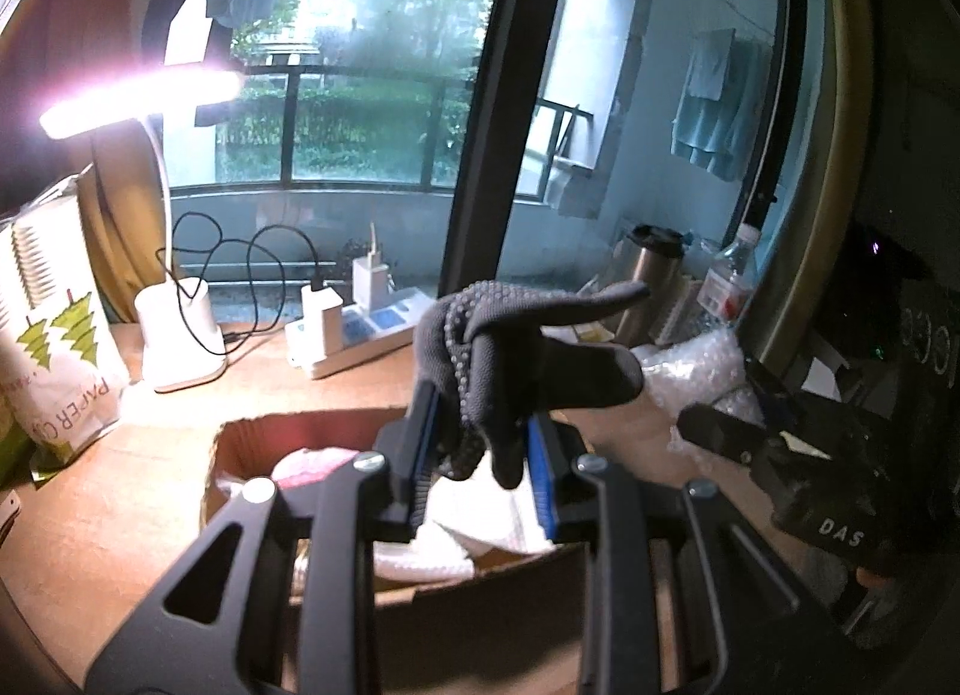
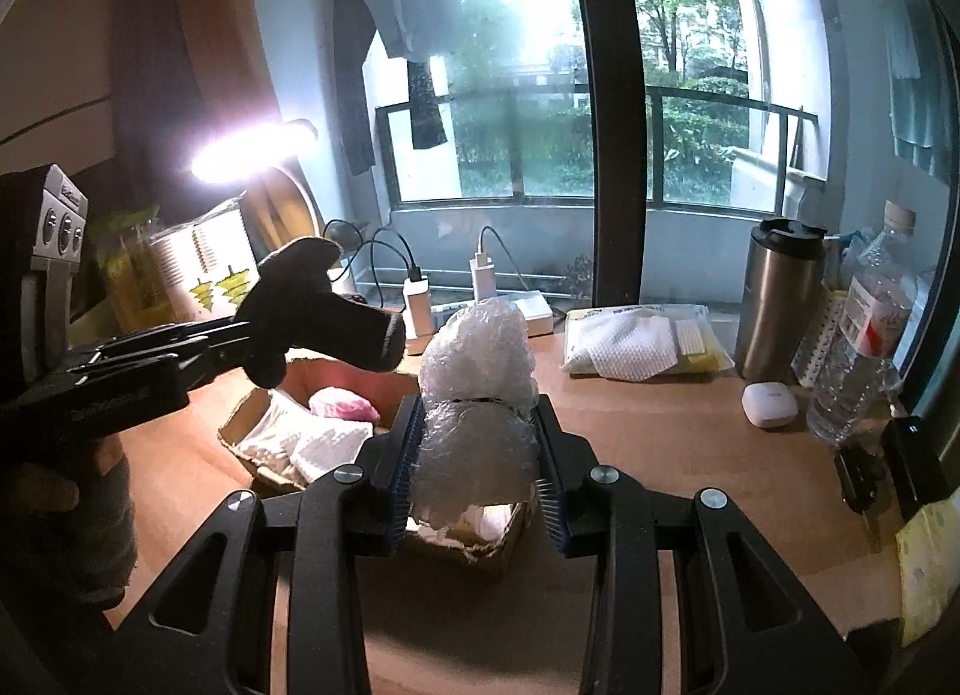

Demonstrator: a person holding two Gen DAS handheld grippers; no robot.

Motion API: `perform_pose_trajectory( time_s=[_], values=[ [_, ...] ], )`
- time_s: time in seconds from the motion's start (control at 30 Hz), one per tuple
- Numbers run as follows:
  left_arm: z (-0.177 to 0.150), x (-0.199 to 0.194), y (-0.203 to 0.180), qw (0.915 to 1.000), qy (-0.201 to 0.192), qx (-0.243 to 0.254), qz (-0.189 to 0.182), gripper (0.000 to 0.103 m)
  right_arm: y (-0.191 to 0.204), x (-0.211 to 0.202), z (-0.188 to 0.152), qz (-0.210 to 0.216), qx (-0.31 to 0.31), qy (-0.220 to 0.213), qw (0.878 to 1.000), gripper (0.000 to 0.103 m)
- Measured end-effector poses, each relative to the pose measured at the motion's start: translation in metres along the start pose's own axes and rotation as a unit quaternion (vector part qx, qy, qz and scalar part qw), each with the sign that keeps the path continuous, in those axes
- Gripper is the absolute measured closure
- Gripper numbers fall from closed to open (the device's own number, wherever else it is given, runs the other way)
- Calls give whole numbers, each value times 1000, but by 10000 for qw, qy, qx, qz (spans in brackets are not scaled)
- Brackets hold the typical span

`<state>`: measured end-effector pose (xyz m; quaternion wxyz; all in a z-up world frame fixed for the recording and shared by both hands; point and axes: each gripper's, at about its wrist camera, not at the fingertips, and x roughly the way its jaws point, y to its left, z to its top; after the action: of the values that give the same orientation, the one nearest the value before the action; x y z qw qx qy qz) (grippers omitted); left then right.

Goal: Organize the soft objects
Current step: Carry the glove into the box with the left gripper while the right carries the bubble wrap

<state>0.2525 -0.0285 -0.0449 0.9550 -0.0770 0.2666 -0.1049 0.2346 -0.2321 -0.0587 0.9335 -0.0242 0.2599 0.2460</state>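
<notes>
a dark knit glove (image 1: 510, 371) is pinched in the narrow jaws of the left gripper (image 1: 480, 473), above the cardboard box (image 1: 240, 455). a wad of bubble wrap (image 2: 477, 395) is clamped by the right gripper (image 2: 477, 455). both are judged light, limp and compressible; a grip across the bunched middle is advised.

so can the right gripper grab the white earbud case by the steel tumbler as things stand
Probably not yet: the right gripper is shut on a wad of bubble wrap, so the earbud case, though unobstructed on the desk, would have to wait.
</notes>
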Motion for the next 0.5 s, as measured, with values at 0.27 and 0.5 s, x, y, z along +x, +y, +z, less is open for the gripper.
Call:
perform_pose_trajectory(
  time_s=[0.27,0.5],
  values=[
    [-3,32,8,9997,224,-78,35,75,-8,21,2,50,57,77,9999,66],
    [-11,58,16,9989,397,-112,206,75,-16,44,0,90,128,227,9996,66]
  ],
)
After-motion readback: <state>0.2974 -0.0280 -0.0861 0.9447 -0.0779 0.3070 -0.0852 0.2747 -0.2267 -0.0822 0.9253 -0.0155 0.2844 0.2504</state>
